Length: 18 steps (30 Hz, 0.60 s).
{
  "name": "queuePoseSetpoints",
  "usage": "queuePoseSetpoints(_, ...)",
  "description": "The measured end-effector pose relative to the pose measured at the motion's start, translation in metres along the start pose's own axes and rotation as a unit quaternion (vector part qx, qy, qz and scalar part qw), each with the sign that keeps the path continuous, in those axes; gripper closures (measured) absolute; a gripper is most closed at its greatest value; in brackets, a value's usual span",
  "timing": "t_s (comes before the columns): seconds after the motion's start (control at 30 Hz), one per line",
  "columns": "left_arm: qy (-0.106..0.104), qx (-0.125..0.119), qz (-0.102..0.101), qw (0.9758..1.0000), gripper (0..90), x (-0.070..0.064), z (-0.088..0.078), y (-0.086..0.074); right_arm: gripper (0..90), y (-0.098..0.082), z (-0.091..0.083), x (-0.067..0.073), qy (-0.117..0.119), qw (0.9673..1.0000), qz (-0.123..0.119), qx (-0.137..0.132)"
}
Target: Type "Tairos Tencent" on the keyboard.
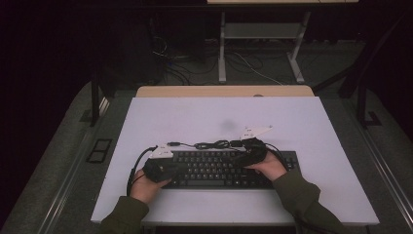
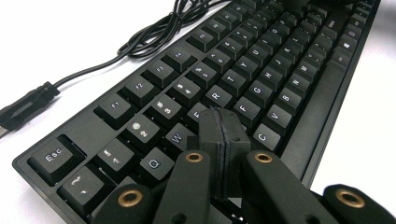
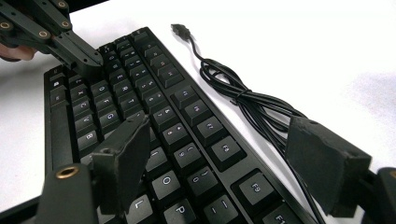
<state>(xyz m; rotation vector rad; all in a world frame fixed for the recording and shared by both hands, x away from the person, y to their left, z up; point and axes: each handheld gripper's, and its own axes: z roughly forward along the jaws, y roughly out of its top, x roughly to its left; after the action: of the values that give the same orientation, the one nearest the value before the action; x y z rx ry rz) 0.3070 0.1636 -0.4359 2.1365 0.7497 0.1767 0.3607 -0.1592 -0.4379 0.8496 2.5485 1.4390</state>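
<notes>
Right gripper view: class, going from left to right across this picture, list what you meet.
The other gripper's closed black jaws pressing on the keys → black computer keyboard → this gripper's open left jaw pad → bundled black USB cable → this gripper's right jaw pad.

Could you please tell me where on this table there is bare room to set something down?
The white table top is bare beyond the coiled cable, up to its far edge, and on both sides of the keyboard. A narrow strip runs along the near edge. The middle is crowded with keyboard, cable and both grippers.
</notes>
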Motion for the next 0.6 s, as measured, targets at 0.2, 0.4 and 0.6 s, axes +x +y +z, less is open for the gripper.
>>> queuePoseSetpoints(0.2, -0.001, 0.000, -0.001, 1.0000, 88.7, 0.0001, 0.0005, -0.0003, 21.9, 0.0001, -0.0001, 0.0001, -0.001, 1.0000, 0.000, 0.000)
queuePoseSetpoints(0.4, -0.003, 0.005, 0.000, 1.0000, 88.7, -0.0006, 0.0029, -0.0011, 22.0, 0.0003, -0.0003, 0.0001, -0.001, 1.0000, -0.001, 0.000)
queuePoseSetpoints(0.6, -0.002, 0.000, 0.000, 1.0000, 88.7, -0.0017, 0.0010, 0.0002, 22.0, 0.0007, -0.0009, -0.0001, -0.001, 1.0000, -0.001, -0.002)
